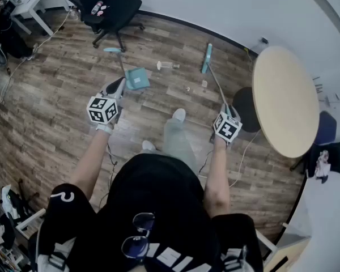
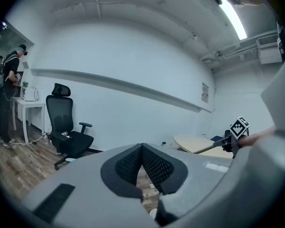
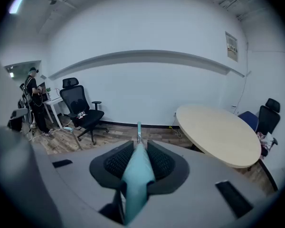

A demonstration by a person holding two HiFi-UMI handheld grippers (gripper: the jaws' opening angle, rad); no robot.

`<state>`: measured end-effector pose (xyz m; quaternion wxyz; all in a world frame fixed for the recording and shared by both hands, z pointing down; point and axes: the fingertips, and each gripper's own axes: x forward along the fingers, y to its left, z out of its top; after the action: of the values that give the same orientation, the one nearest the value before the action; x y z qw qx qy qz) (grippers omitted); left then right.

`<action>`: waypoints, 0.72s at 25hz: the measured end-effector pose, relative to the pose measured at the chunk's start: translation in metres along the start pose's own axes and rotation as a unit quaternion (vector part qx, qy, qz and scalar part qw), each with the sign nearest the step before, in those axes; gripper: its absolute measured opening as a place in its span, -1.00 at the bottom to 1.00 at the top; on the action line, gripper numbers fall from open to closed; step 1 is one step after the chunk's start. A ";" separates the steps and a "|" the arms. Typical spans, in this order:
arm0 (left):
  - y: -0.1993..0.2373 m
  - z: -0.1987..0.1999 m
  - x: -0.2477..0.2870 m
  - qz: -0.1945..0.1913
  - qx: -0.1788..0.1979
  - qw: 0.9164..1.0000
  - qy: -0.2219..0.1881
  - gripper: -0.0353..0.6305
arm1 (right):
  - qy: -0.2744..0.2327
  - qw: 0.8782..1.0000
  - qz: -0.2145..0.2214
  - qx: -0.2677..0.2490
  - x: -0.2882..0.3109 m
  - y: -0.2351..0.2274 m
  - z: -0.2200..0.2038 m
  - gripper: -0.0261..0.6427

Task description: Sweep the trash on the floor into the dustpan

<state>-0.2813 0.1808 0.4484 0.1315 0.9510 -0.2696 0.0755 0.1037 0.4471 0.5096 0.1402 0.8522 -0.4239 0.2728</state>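
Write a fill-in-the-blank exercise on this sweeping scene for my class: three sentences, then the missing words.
1. The jaws of the right gripper are shut on the handle of the teal ____.
2. The trash lies on the floor, not yet in the teal ____.
3. The round table stands at the person's ____ side.

Missing words: broom; dustpan; right.

Left gripper point(image 2: 142, 149) jaws closed tip to tip, black office chair point(image 2: 66, 137) on wood floor point(image 2: 19, 158), person point(image 2: 8, 91) at white desk point(image 2: 30, 106), round table point(image 2: 199, 144), marker cube point(image 2: 239, 127) far right.
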 end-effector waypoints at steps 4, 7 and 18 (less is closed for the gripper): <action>0.008 0.003 0.012 0.004 0.002 1.000 0.004 -0.90 | -0.006 1.000 -0.004 -0.006 0.010 0.007 0.016 -0.67; 0.014 0.007 0.027 0.008 0.004 1.000 0.005 -0.90 | -0.006 1.000 -0.002 -0.009 0.025 0.010 0.024 -0.67; 0.058 0.024 0.137 0.021 0.006 0.999 0.027 -0.90 | 0.020 0.999 0.016 -0.026 0.141 0.029 0.069 -0.67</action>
<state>-0.1947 0.0588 0.4665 0.1317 0.9434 -0.2858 0.1050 0.1737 0.3055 0.5360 0.1660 0.8360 -0.4413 0.2807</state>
